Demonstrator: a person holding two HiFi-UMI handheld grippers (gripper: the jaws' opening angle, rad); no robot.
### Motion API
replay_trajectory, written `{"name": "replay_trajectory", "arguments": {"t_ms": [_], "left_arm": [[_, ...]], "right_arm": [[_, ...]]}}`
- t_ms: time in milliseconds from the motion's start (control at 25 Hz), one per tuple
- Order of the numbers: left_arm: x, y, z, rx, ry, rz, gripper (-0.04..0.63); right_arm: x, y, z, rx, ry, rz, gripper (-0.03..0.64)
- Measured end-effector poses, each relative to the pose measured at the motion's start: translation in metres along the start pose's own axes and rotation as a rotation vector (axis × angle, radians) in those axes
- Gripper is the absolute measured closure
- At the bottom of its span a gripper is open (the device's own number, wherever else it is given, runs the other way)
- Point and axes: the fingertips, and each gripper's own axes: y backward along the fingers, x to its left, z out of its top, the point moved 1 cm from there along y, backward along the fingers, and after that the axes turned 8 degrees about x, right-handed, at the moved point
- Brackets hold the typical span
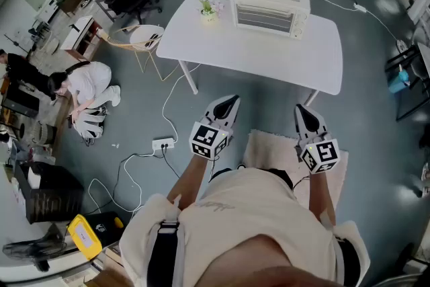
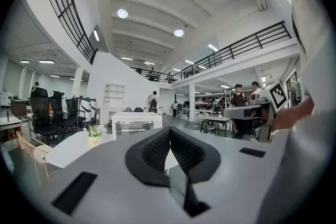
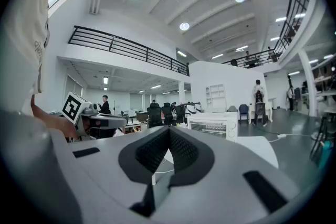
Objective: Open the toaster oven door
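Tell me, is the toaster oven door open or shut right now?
Shut. The toaster oven door stands upright, flush with the oven's front. The left gripper and right gripper hang short of the table, jaws together.

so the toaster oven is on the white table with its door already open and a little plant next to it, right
Not quite. The toaster oven has its door shut, not open; the head view shows the glass front flat against the body. The rest holds: it sits on the white table with the little plant next to it.
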Motion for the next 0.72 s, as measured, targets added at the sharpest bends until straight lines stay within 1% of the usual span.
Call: {"name": "replay_trajectory", "arguments": {"t_ms": [120, 240, 360, 560, 720], "left_arm": [[0.014, -0.002, 0.007, -0.019, -0.011, 0.001, 0.575], [0.027, -0.002, 0.0, -0.017, -0.001, 0.006, 0.575], [0.034, 0.002, -0.011, -0.003, 0.021, 0.014, 0.575], [0.044, 0.006, -0.013, -0.002, 0.037, 0.014, 0.575], [0.052, 0.003, -0.025, 0.021, 0.06, 0.008, 0.575]], "right_arm": [[-0.002, -0.016, 0.007, -0.018, -0.011, -0.016, 0.611], [-0.005, -0.026, 0.004, -0.025, -0.053, -0.032, 0.611], [-0.001, -0.027, -0.003, 0.01, -0.056, -0.043, 0.611], [0.002, -0.031, -0.004, 0.047, -0.028, -0.06, 0.611], [0.002, -0.036, -0.014, 0.091, -0.052, -0.079, 0.609]]}}
